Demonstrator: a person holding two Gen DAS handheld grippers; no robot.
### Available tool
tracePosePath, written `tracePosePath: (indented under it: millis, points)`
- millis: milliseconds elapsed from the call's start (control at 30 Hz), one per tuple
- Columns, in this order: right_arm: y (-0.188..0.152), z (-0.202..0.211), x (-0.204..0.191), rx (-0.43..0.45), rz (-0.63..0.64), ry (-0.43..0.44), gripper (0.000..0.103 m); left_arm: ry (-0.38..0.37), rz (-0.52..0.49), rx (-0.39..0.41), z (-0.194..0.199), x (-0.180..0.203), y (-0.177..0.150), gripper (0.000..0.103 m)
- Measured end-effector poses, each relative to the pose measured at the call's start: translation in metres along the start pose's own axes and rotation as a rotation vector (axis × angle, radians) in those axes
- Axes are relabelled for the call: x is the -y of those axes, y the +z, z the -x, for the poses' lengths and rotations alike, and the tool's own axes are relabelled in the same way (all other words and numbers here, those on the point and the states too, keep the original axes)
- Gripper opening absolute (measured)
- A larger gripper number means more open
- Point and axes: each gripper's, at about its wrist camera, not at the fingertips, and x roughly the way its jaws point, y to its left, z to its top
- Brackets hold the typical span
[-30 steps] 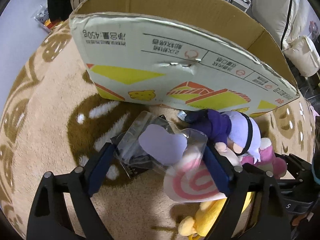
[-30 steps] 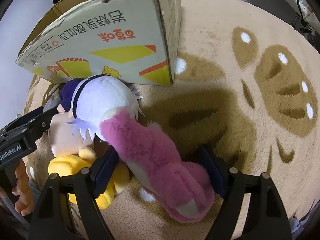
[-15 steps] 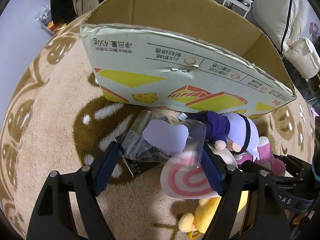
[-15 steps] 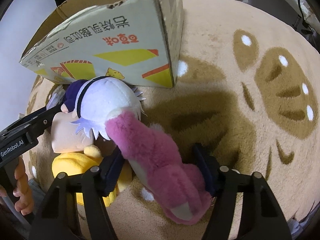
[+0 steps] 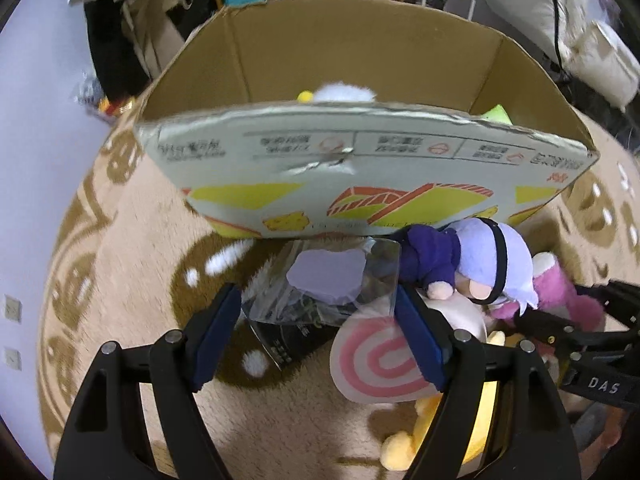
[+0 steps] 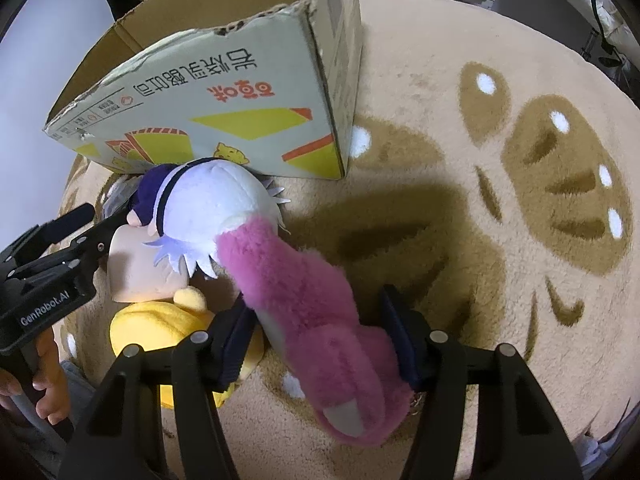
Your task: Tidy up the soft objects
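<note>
Beige rug (image 6: pixel 460 80) (brown-patterned) bears cardboard box (image 6: pixel 248 92), plush toys (image 6: pixel 304 292).

"GenRobot.AI" in white on left gripper (image 6: pixel 48 304) body. "DAS" on right gripper (image 5: pixel 600 384) body. Upside-down Chinese print, red & black, on cardboard box (image 6: pixel 224 92); small print too blurry.

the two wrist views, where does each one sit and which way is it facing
Left wrist: sits on the left gripper, angled down at the clear plastic bag between its blue pads, before the printed cardboard box; no hand shows.
Right wrist: sits on the right gripper, angled down at the pink plush toy between its jaws, which have just been closing; the person's left hand shows.
Shared: the box, the lavender-haired plush doll, the yellow plush toy, the beige patterned rug.
</note>
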Motion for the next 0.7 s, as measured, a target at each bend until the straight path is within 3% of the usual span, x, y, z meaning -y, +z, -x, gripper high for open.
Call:
tracePosePath:
  millis: [67, 100, 133, 233, 300, 333, 367, 400, 433, 700]
  points:
    - [0.000, -0.001, -0.001, 0.000, 0.000, -0.001, 0.064, -0.013, -0.005, -0.008, 0.000, 0.003, 0.001, 0.072]
    - [0.000, -0.001, -0.001, -0.001, 0.000, -0.001, 0.064, -0.044, 0.003, -0.022, -0.001, 0.002, 0.001, 0.058]
    - [0.000, -0.001, -0.001, -0.001, 0.002, -0.002, 0.064, -0.079, 0.019, -0.033, -0.002, 0.001, 0.002, 0.053]
    - [0.001, -0.001, -0.005, 0.000, 0.013, -0.009, 0.063, -0.070, 0.012, -0.020, 0.001, 0.005, 0.002, 0.048]
    - [0.001, -0.003, -0.009, 0.000, 0.017, -0.005, 0.059, -0.071, 0.008, -0.017, 0.003, 0.004, 0.000, 0.042]
    - [0.001, -0.003, -0.010, 0.000, 0.019, 0.000, 0.053, -0.072, 0.008, -0.013, 0.005, 0.005, 0.000, 0.039]
    - [0.001, -0.003, -0.013, 0.000, 0.021, 0.015, 0.040, -0.069, 0.005, -0.006, 0.008, 0.007, -0.001, 0.037]
    - [0.001, -0.001, -0.013, 0.002, 0.023, 0.014, 0.040, -0.068, 0.002, 0.000, 0.011, 0.007, -0.002, 0.035]
    - [0.001, 0.000, -0.016, 0.003, 0.028, 0.007, 0.040, -0.065, 0.003, 0.007, 0.015, 0.009, -0.003, 0.020]
    - [-0.005, 0.023, -0.009, 0.068, -0.001, 0.026, 0.040, -0.035, 0.094, 0.028, 0.027, -0.005, -0.008, 0.009]
